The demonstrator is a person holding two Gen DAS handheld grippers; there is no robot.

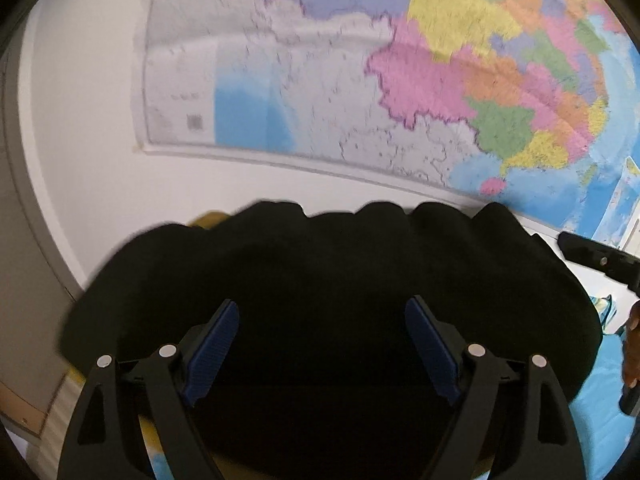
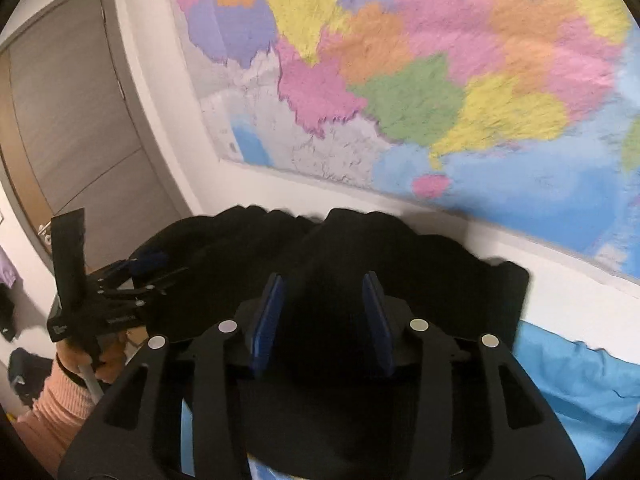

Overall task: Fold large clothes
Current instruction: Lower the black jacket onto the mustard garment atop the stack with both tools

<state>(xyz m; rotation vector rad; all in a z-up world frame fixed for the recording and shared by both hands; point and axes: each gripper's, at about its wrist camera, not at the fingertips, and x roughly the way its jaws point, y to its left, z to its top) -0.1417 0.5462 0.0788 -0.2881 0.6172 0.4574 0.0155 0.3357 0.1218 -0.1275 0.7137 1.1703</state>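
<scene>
The place looks like a room in a home, probably a bedroom. A large coloured wall map [image 2: 420, 80] hangs on a plain white wall [image 1: 80, 140], its lower edge just above a bed covered with a light blue sheet [image 2: 580, 392]. A grey door [image 2: 80, 120] with a metal handle stands at the left in the right wrist view. Beside it, dark clothes [image 2: 8, 312] seem to hang low on the wall, though blur makes them hard to read.

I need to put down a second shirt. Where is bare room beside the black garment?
Bare blue sheet lies right of the black garment, below the wall map. The left is crowded: the left gripper and the hand holding it.
</scene>
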